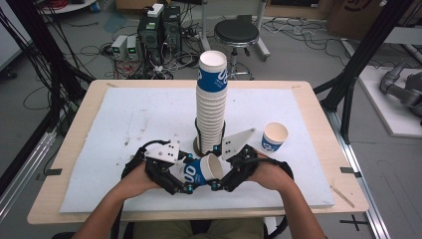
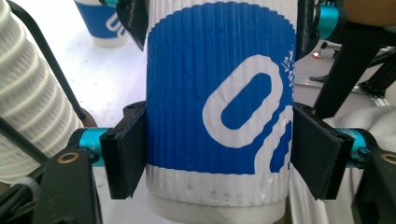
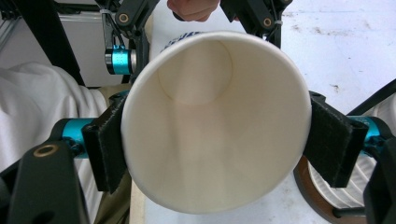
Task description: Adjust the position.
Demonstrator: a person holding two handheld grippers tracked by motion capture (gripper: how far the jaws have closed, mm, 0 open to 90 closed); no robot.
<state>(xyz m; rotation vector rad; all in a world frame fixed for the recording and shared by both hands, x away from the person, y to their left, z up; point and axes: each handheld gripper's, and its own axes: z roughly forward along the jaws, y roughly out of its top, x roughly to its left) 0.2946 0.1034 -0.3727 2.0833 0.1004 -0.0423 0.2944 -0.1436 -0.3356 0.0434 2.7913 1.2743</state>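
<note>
Lying sideways above desk [image 1: 124, 114]: blue-and-white ribbed paper cup [image 1: 199, 171], mouth rightward | left tool [image 1: 180, 185] clamps base | right tool [image 1: 217, 167] clamps rim

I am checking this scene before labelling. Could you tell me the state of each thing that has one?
held cup: lying on its side in the air, mouth toward the right gripper, empty.
left gripper: pads on the held cup's blue wall.
right gripper: pads pressed on the held cup's rim.
cup stack: upright, tall, on the white mat.
single cup: upright, empty, alone.
</note>
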